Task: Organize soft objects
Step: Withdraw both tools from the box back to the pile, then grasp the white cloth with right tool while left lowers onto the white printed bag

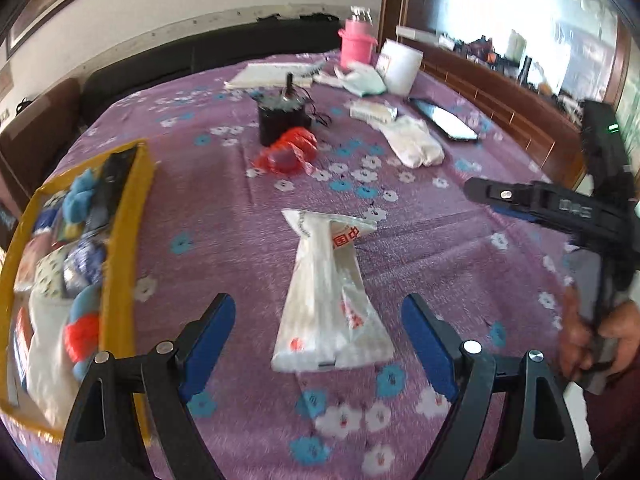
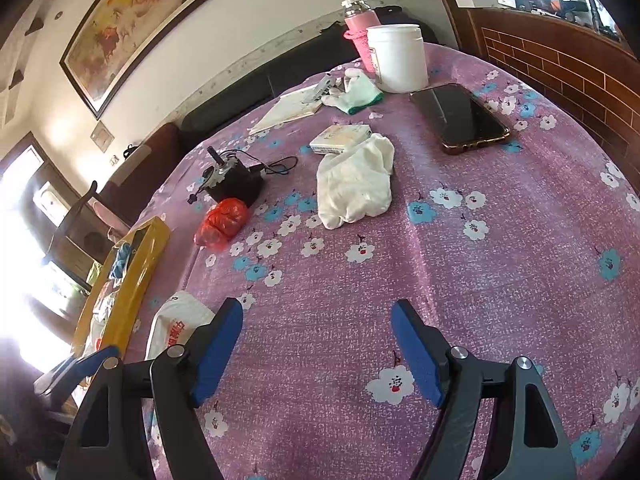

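A white plastic bag with red print [image 1: 328,304] lies flat on the purple flowered cloth, just ahead of my open, empty left gripper [image 1: 318,312]; it also shows at the left of the right wrist view [image 2: 176,320]. A yellow-rimmed box [image 1: 128,208] at the left holds several soft toys and cloths; it also shows in the right wrist view [image 2: 140,264]. A crumpled red bag [image 1: 290,150] [image 2: 224,220] and a white folded cloth [image 1: 414,142] [image 2: 354,184] lie farther back. My right gripper [image 2: 316,320] is open and empty over bare cloth; it also shows at the right of the left wrist view [image 1: 480,192].
A black motor with cable [image 2: 234,178], a phone [image 2: 460,118], a small white packet [image 2: 340,138], a white tub [image 2: 400,58], a pink bottle [image 2: 360,24], a glove [image 2: 356,92] and papers [image 2: 288,110] sit at the back. A wooden ledge [image 2: 560,64] borders the right.
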{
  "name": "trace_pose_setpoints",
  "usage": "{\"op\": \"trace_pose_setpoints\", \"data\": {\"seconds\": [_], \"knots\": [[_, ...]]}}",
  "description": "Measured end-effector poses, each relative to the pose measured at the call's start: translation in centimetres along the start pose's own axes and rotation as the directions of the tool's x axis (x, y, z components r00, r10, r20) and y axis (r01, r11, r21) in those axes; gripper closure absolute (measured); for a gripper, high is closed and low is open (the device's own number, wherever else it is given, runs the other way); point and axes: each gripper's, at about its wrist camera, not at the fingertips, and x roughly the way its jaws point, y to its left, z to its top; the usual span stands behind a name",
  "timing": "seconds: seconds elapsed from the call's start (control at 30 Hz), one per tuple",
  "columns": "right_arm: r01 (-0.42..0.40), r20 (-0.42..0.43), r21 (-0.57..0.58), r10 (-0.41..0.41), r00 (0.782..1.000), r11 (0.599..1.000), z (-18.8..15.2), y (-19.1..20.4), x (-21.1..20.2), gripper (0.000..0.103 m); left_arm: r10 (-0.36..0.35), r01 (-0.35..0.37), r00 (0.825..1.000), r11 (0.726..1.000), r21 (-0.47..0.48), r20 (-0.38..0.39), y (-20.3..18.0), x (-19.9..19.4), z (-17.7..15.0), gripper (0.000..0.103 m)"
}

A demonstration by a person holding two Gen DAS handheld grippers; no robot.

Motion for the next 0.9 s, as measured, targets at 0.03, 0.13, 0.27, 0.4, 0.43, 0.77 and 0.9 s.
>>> {"op": "trace_pose_setpoints", "data": {"seconds": [0.03,0.13,0.27,0.4,0.43,0.77,0.9], "knots": [[-0.004,0.0,-0.001,0.004,1.0,1.0,0.0,0.0,0.0,0.022,0.011,-0.011,1.0,1.0,0.0,-0.011,-0.1,0.7,0.4,0.019],[-0.014,-0.007,0.002,0.014,1.0,1.0,0.0,-0.1,0.0,0.021,0.021,-0.022,0.999,1.0,-0.01,-0.042,-0.2,2.6,1.4,0.019],[0.026,-0.015,-0.029,-0.027,1.0,0.999,0.9,0.0,0.4,0.021,0.029,-0.032,0.996,0.999,-0.035,-0.087,-0.1,4.6,2.2,0.019],[0.092,0.009,-0.054,-0.092,0.996,0.994,3.5,-0.3,0.9,0.017,0.014,-0.018,0.995,0.999,-0.039,-0.1,-0.2,5.8,1.9,0.01],[0.107,0.007,-0.049,-0.107,0.994,0.993,4.2,-0.5,1.2,0.017,0.008,-0.011,0.994,1.0,-0.027,-0.109,-0.4,5.9,1.9,0.006],[0.197,-0.055,-0.056,-0.201,0.978,0.979,9.5,-0.3,8.7,0.017,0.02,-0.018,0.99,1.0,0.019,-0.139,-1.2,6.4,1.8,0.0],[0.196,-0.086,-0.063,-0.201,0.976,0.979,9.7,-0.1,11.0,0.014,0.019,-0.017,0.99,1.0,0.019,-0.139,-1.2,6.3,1.8,0.0]]}}
